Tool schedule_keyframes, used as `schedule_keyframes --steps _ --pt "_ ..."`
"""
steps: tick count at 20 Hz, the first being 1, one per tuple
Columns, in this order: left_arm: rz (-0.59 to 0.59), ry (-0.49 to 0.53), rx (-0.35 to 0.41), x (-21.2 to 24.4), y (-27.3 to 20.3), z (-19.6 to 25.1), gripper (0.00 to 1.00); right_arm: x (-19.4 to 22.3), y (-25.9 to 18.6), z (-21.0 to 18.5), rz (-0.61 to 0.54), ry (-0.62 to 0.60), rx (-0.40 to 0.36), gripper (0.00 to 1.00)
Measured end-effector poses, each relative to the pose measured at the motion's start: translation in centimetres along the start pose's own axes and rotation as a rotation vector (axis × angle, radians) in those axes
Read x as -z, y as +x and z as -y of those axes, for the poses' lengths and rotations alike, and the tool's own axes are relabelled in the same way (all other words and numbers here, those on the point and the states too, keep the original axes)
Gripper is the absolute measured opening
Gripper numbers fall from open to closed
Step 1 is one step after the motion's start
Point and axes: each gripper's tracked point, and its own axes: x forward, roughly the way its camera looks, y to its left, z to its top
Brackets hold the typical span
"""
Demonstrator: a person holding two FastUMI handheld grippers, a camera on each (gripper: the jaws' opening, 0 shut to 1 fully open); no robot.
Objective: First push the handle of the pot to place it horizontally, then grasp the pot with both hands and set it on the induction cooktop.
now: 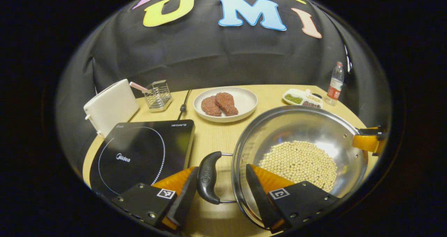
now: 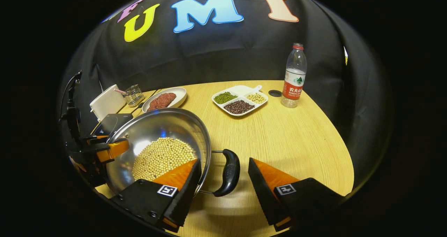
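Observation:
A steel pot (image 1: pixel 297 125) with soybeans in it rests on the wooden table, right of the black induction cooktop (image 1: pixel 139 156). My left gripper (image 1: pixel 221 170) is open and straddles the pot's black side handle (image 1: pixel 209 177); one finger is outside by the handle, the other reaches over the rim. In the right gripper view the pot (image 2: pixel 164 125) sits at the left. My right gripper (image 2: pixel 224 162) is open around the opposite black handle (image 2: pixel 228 172), one finger over the rim. Each gripper appears across the pot from the other (image 1: pixel 366 142), (image 2: pixel 104 149). The cooktop (image 2: pixel 111 121) lies behind the pot.
A white plate (image 1: pixel 244 100) with two pieces of meat sits behind the pot. A white box (image 1: pixel 110 106) and a wire basket (image 1: pixel 158 95) stand at the back left. A divided dish of beans (image 2: pixel 241 90), a water bottle (image 2: pixel 294 76) and a dark cap (image 2: pixel 275 93) lie farther back.

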Motion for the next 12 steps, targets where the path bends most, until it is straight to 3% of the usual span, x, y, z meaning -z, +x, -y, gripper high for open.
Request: schedule_keyframes --steps 2,4,12 --pt "-0.012 0.008 0.002 0.33 0.2 0.16 0.8 -0.06 0.11 -0.32 -0.003 0.006 -0.002 0.81" --pt "-0.017 0.007 0.003 0.37 0.48 0.14 0.79 -0.09 0.33 -0.31 -0.004 0.006 0.015 0.69" --pt "-0.021 -0.073 0.022 0.4 0.03 -0.08 0.67 -0.32 0.52 -0.56 -0.039 0.025 0.023 0.45"
